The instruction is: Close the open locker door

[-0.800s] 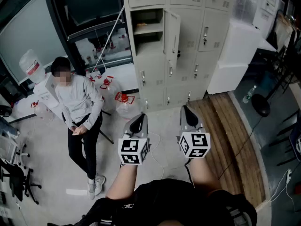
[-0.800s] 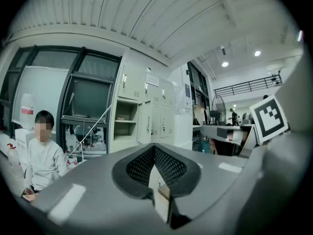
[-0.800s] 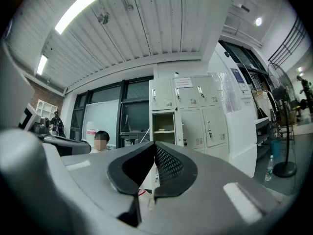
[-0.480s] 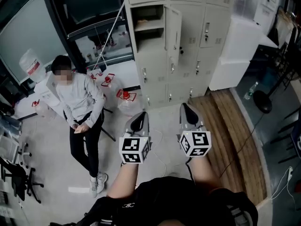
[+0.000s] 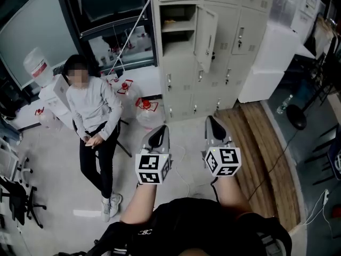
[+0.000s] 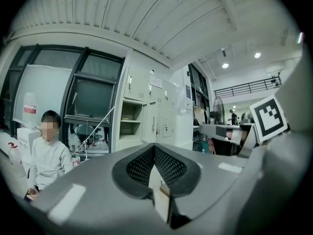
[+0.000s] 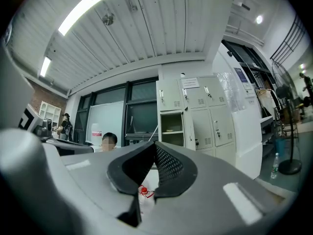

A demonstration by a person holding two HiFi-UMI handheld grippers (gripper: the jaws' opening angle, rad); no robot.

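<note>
The cream locker bank [image 5: 213, 47] stands ahead of me. One upper compartment [image 5: 178, 25] is open, and its door [image 5: 205, 32] is swung out to the right. The same open compartment shows far off in the left gripper view [image 6: 128, 126] and in the right gripper view [image 7: 171, 126]. My left gripper [image 5: 158, 136] and right gripper [image 5: 214, 128] are held side by side low in the head view, well short of the lockers. Both point forward. Both pairs of jaws are shut with nothing between them, as the left gripper [image 6: 154, 149] and right gripper [image 7: 155, 144] each show in their own view.
A person [image 5: 90, 108] sits on the floor at the left, next to water jugs [image 5: 144, 111] in front of the lockers. A white cabinet [image 5: 269, 63] stands right of the lockers. A floor fan [image 5: 295, 116] and a cable [image 5: 272, 164] on the wood strip lie at the right.
The lockers and the seated person have shifted right and slightly larger in the head view as I move nearer. Both grippers keep their place and stay shut.
</note>
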